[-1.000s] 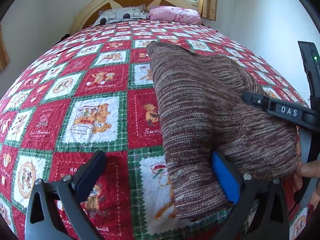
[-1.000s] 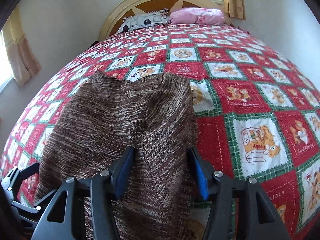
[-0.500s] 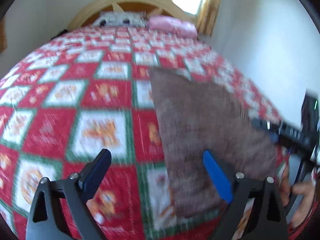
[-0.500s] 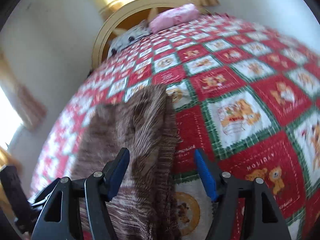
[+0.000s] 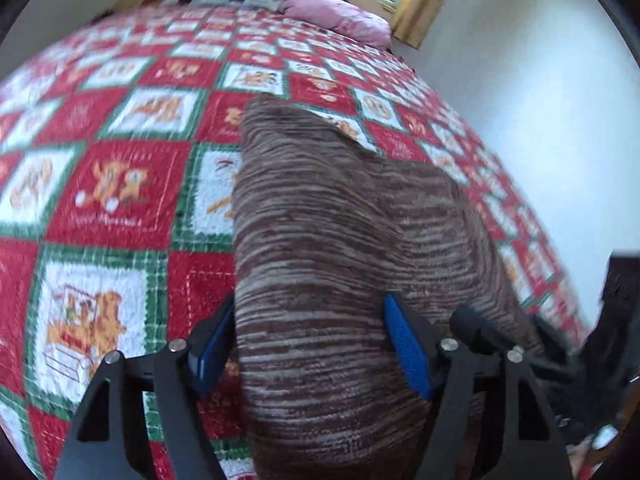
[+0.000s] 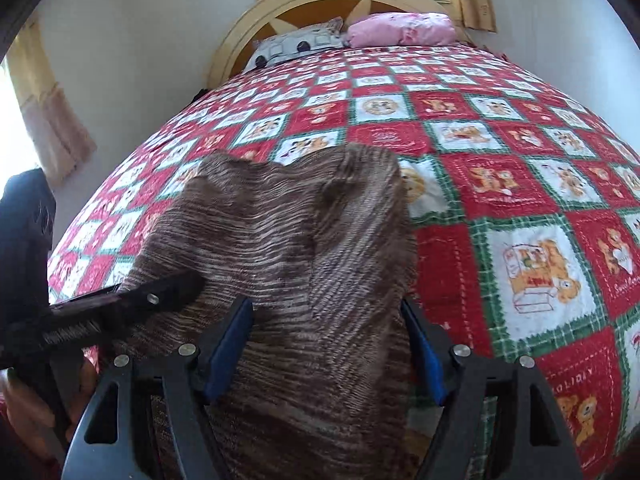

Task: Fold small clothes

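Observation:
A brown striped knit garment [image 5: 340, 240] lies folded lengthwise on the red, white and green quilt [image 5: 120, 184]; it also shows in the right wrist view [image 6: 280, 248]. My left gripper [image 5: 308, 344] is open, its blue pads on either side of the garment's near left end. My right gripper [image 6: 332, 348] is open, its pads on either side of the near right end. The fabric bulges up between both pairs of fingers. The left gripper's body shows at the left edge of the right wrist view [image 6: 120, 300].
The quilt [image 6: 500, 184] covers the whole bed. A spotted pillow [image 6: 296, 46] and a pink pillow [image 6: 400, 28] lie by the rounded headboard [image 6: 320, 4]. White walls and curtained windows flank the bed. The bed's edge lies just below both grippers.
Both grippers lifted away briefly, then came back down. The left gripper shifted right and now straddles the garment's near end instead of sitting beside it. The right gripper straddles it again.

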`<action>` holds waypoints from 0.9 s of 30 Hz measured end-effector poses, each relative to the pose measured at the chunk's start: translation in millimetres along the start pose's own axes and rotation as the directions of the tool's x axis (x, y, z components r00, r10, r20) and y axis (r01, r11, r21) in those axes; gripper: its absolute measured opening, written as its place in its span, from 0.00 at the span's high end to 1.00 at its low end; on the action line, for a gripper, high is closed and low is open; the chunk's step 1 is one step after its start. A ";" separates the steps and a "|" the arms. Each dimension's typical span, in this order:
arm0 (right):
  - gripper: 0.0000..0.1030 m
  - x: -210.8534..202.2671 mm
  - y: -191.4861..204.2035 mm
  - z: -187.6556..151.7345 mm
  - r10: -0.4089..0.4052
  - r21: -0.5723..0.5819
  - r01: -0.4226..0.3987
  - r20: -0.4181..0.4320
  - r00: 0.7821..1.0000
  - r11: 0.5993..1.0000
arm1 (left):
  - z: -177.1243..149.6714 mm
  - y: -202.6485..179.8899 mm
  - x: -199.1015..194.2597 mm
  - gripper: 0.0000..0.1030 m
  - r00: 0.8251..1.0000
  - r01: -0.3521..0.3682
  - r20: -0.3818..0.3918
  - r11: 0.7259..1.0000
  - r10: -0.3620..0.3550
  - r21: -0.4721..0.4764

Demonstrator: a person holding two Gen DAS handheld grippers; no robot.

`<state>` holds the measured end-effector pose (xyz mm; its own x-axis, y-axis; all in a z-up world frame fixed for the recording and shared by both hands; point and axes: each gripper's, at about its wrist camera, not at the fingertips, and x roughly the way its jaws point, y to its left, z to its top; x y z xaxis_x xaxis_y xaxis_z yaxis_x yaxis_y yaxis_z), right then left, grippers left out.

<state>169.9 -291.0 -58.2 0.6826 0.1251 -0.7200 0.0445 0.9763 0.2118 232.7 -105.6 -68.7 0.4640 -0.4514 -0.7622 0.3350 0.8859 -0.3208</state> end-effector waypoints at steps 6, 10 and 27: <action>0.31 4.2 -8.8 -0.2 0.033 0.041 -0.032 -0.010 0.999 0.999 | -2.2 -1.6 1.2 0.41 1.000 0.010 0.018 1.000 -0.010 0.021; 0.44 5.2 -3.9 -0.4 0.002 0.024 -0.002 -0.020 1.000 1.000 | -0.2 -0.4 -1.5 0.59 0.999 0.032 0.029 0.999 -0.033 0.029; 0.77 -40.2 49.1 -13.8 0.125 0.054 -0.130 0.089 0.988 0.990 | -20.7 -8.9 -62.1 0.70 0.979 -0.179 0.117 0.977 0.166 0.113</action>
<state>134.6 -245.6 -28.0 0.7453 0.2300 -0.6258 -0.0052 0.9406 0.3395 183.9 -83.3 -30.2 0.6056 -0.3075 -0.7340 0.3367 0.9347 -0.1137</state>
